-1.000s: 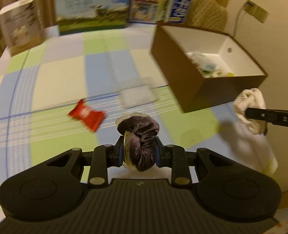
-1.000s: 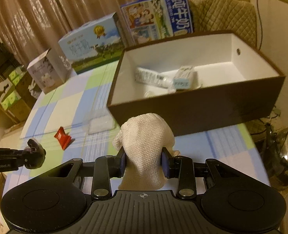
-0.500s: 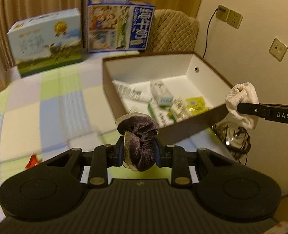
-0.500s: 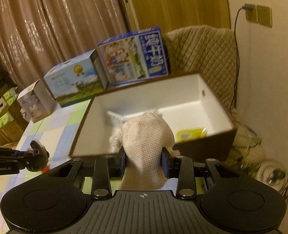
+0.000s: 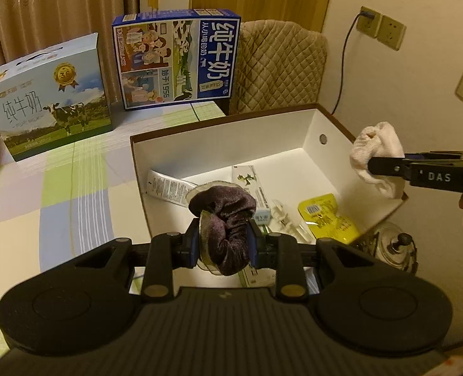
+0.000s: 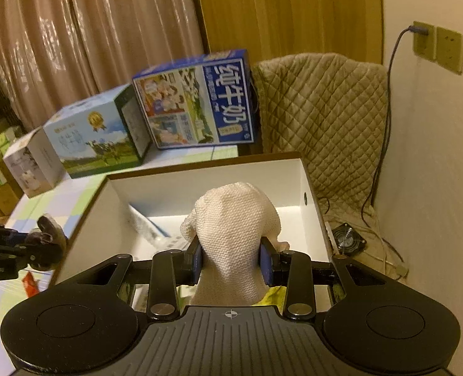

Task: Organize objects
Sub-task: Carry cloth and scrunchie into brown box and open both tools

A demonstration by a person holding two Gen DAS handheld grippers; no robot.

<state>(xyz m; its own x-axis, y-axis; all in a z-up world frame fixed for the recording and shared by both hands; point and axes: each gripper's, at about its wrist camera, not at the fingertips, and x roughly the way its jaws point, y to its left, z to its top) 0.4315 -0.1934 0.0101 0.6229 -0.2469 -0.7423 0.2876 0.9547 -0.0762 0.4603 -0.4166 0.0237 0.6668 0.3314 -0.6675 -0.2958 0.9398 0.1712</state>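
Both hand-held grippers are loaded. The left hand-held gripper (image 5: 221,242) is clenched on a dark velvet scrunchie (image 5: 223,219) at lower centre of the left wrist view; the right hand-held gripper (image 6: 231,261) clamps a white knitted cloth (image 6: 234,228) at the centre of the right wrist view. Each bundle hangs over the brown box (image 5: 312,125) with white inner walls, which sits on the checked bench (image 5: 59,188).

The step in hand looks like dropping both items into the box. To do it well, I would bring each bundle down inside the walls before letting go, since soft fabric can cling to a pad or drape over the rim. Release one, then the other, aiming for bare floor at the far side, away from the packets already heaped near the front.

Counted: two hand-held grippers, one scrunchie, one cloth, one brown box. Inside it, at least one yellow sachet (image 5: 325,219), one white tube (image 5: 168,188) and one small green-printed carton (image 5: 250,181); further clear wrappers are too jumbled to count. Two milk cartons (image 5: 175,59) stand at the upper left, with a third box partly cut off. One red wrapper (image 6: 31,283) lies on the bench, lower left of the right wrist view.
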